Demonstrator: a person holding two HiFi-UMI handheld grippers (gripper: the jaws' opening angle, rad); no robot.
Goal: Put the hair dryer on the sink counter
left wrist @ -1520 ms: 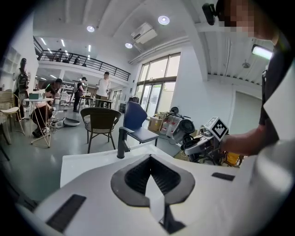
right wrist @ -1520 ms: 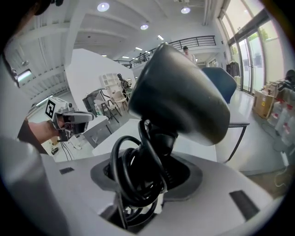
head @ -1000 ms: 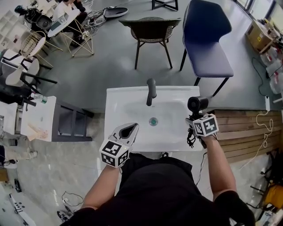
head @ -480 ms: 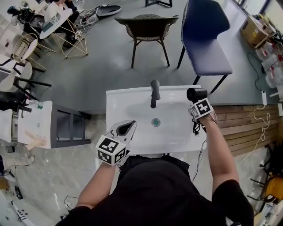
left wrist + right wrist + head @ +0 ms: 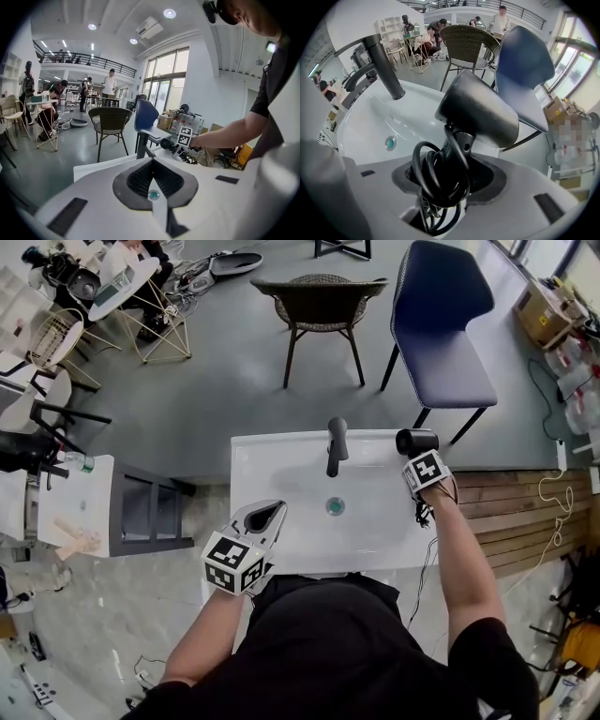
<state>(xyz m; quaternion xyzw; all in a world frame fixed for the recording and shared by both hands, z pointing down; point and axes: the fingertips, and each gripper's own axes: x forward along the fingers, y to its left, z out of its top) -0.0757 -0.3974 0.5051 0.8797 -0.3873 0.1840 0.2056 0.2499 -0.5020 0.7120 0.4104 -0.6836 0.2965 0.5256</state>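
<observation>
A black hair dryer (image 5: 416,441) with its cord coiled round the handle is over the back right corner of the white sink counter (image 5: 281,460). My right gripper (image 5: 419,458) is shut on its handle; whether the dryer touches the counter I cannot tell. In the right gripper view the dryer's barrel (image 5: 480,110) fills the middle, and the cord-wrapped handle (image 5: 451,157) sits between the jaws of my right gripper (image 5: 450,185). My left gripper (image 5: 261,519) hovers shut and empty at the counter's front left. From the left gripper view the dryer (image 5: 165,143) is small and far right.
A dark faucet (image 5: 336,444) stands at the back of the basin, with the drain (image 5: 335,507) in front of it. Behind the sink are a wicker chair (image 5: 322,296) and a blue chair (image 5: 445,320). Wooden boards (image 5: 525,512) lie to the right, a dark shelf unit (image 5: 141,507) to the left.
My right gripper has carried the hair dryer from the sink's right rim toward its back right corner. The left gripper has hardly moved.
</observation>
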